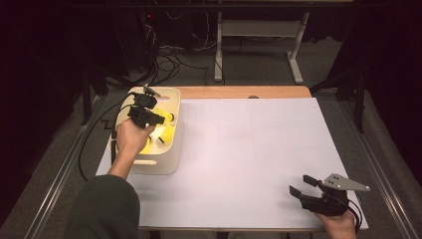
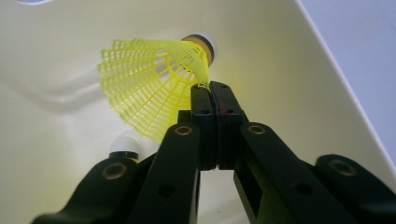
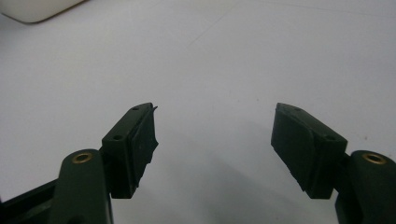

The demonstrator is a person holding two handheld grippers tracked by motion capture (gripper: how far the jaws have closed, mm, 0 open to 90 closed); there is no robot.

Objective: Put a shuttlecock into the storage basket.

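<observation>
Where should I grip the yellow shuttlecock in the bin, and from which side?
Take the yellow shuttlecock at the thin mesh rim of its skirt, near the cork, coming down from above into the cream bin. It lies tilted with the cork toward the wall, so the rim is the reachable edge. The left gripper is shut on that spot; the grip looks light, so lift gently.
</observation>
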